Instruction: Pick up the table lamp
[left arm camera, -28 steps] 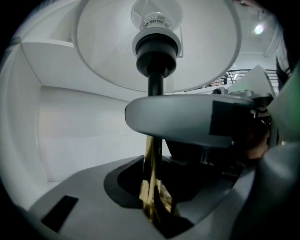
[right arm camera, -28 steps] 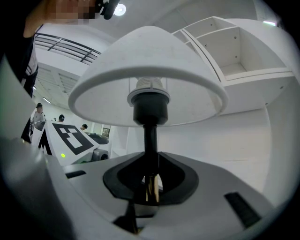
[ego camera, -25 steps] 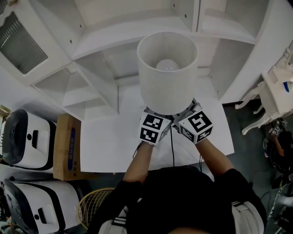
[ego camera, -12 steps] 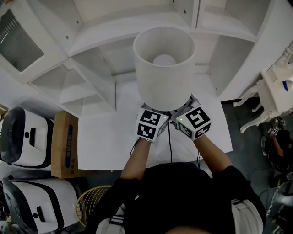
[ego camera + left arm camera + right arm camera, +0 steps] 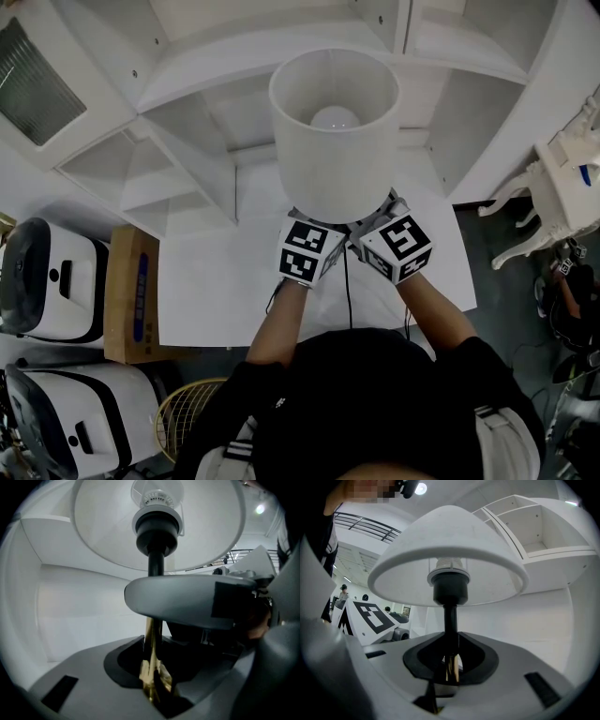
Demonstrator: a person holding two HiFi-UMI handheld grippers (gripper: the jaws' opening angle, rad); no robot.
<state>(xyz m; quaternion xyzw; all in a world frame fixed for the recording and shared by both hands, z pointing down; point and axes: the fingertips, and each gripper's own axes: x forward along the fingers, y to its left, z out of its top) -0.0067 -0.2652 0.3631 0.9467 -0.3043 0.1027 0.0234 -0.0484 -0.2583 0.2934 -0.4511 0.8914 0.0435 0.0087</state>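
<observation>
White everywhere, honestly. The biggest thing is the white shelving unit point(image 5: 187, 141) wrapping round the back, its open cubbies facing the white table point(image 5: 216, 291) in front of it. Off the table's left edge there's a cardboard box point(image 5: 131, 295) and two white-and-black machines point(image 5: 52, 286), and on the right a white ornate chair point(image 5: 562, 197).

The table lamp point(image 5: 333, 150) sits over the far middle of the table, right in front of the shelves. From the head view its white drum shade covers everything below it, so I can't see the base or whether it's touching the table.

Both tools come in side by side under the shade, marker cubes nearly touching. The left gripper point(image 5: 154, 667) has its jaws pinched on the lamp low down, where the pole turns gold point(image 5: 151, 672). The right gripper point(image 5: 450, 663) is clamped on the black stem point(image 5: 450, 616), which stands upright in the notch between its jaws, just under the socket.

Smaller bits: the bulb point(image 5: 335, 118) shows down through the top of the shade, and a thin black cord point(image 5: 348, 291) runs across the table toward the person.
</observation>
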